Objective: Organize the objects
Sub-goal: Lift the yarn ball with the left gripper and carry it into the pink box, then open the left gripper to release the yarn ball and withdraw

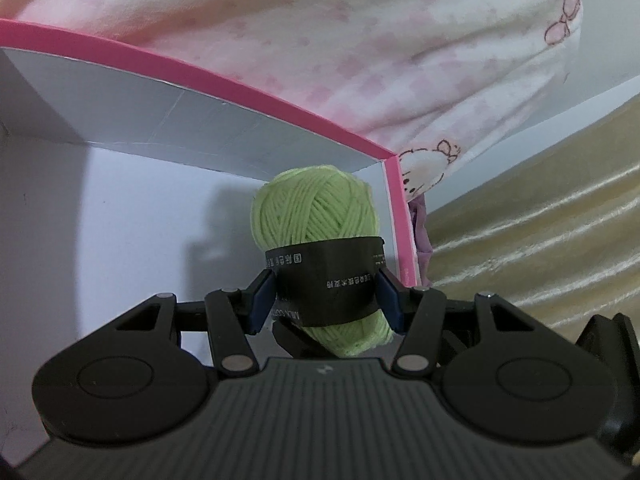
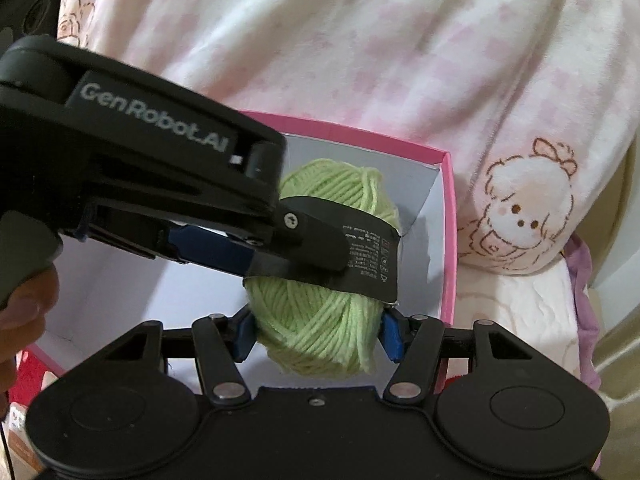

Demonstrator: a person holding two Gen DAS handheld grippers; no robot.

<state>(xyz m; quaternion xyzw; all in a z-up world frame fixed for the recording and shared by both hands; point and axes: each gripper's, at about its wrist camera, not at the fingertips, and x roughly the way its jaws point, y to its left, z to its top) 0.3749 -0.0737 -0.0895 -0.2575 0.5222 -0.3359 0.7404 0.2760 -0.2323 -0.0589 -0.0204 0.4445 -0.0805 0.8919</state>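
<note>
A light green yarn ball (image 1: 316,208) with a black paper label band hangs above the white inside of a pink-rimmed box (image 1: 224,80). My left gripper (image 1: 326,300) is shut on the yarn ball at the label band. In the right wrist view the same yarn ball (image 2: 320,336) sits between the blue pads of my right gripper (image 2: 318,334), which is shut on its lower end. The left gripper (image 2: 296,248) reaches in from the left and clamps the band. The box (image 2: 448,216) lies below.
The person's pink-and-white pyjama top (image 2: 360,48) with cartoon prints fills the space behind the box. A beige satin cloth (image 1: 540,232) lies to the right of the box. A red object (image 2: 28,372) shows at the lower left.
</note>
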